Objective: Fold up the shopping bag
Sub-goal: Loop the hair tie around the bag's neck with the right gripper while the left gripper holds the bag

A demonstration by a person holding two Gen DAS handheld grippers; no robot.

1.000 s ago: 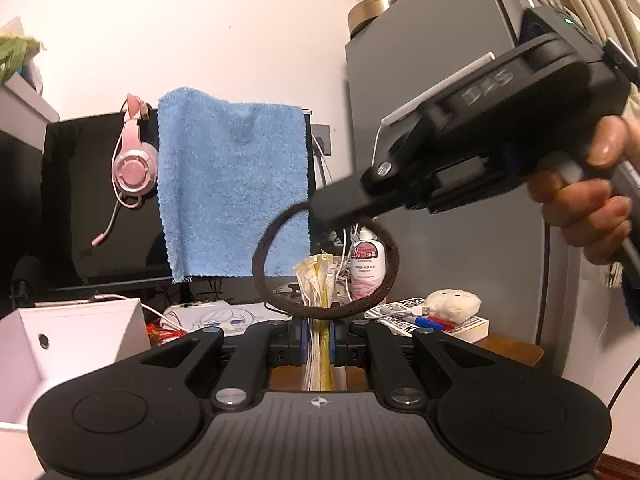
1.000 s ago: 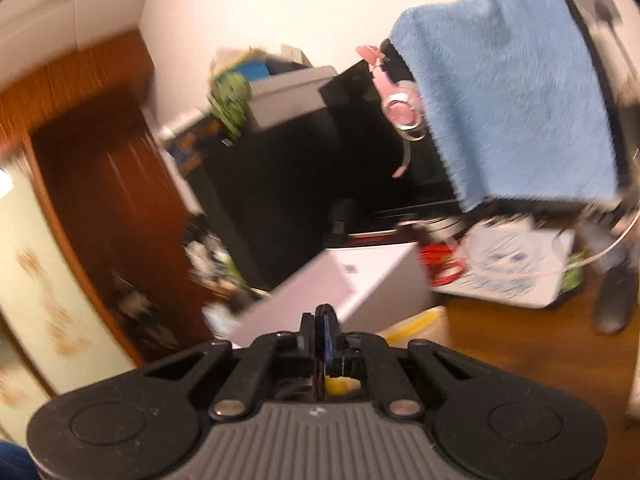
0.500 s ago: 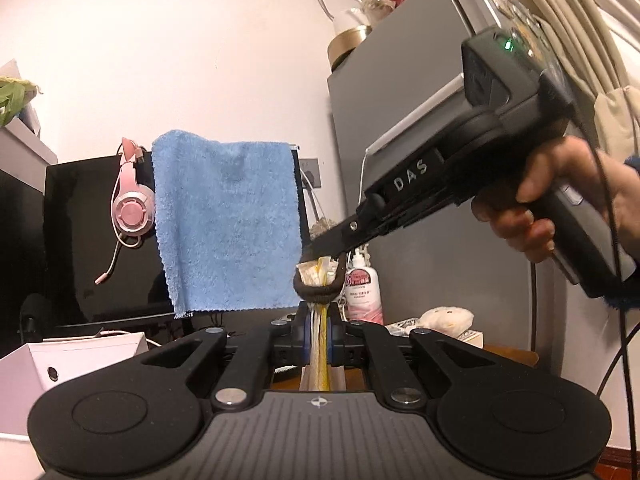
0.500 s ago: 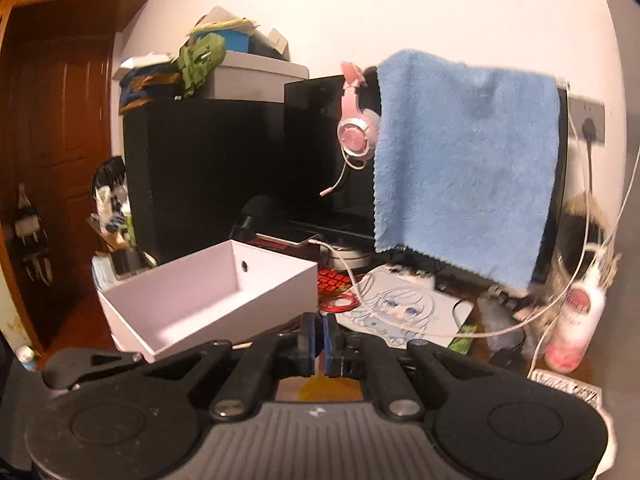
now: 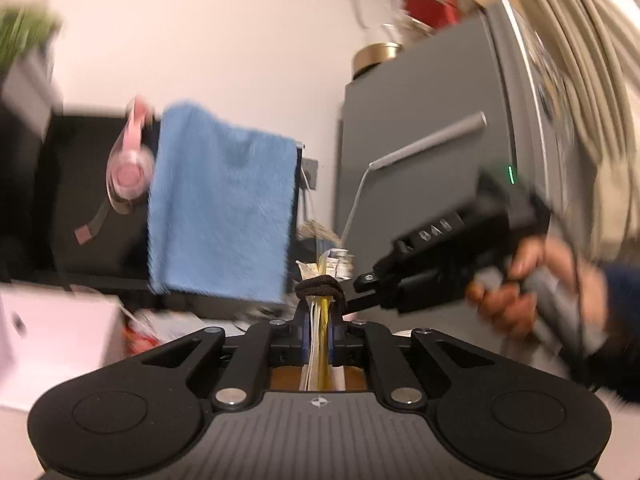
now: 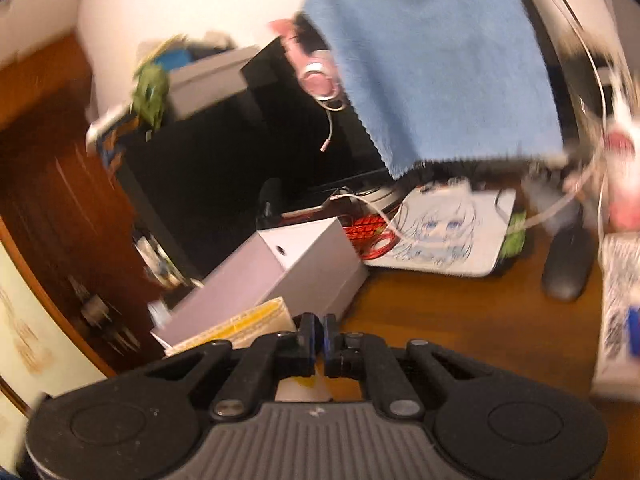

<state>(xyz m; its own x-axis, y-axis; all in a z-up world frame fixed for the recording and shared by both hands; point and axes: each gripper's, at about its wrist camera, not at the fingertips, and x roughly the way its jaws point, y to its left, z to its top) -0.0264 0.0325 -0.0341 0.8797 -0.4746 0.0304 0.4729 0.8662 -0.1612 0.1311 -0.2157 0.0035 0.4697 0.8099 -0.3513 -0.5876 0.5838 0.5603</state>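
Here the left hand-held gripper (image 5: 320, 320) clamps the folded shopping bag (image 5: 320, 344), a brown elastic band (image 5: 320, 286) around it; at three o'clock, the right hand-held gripper (image 6: 319, 340) is opening, nothing between.

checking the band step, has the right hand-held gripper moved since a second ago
Yes. In the left wrist view the right hand-held gripper has dropped from high across the grey fridge to beside the banded shopping bag; its jaws are opening, empty.

Folded flat into a thin white-and-yellow bundle, shopping bag (image 5: 320, 336) standing on edge, upright. Dark brown elastic band (image 5: 319, 286) wrapped around its upper end, crumpled top edges poking out toward 12 o'clock above the band.
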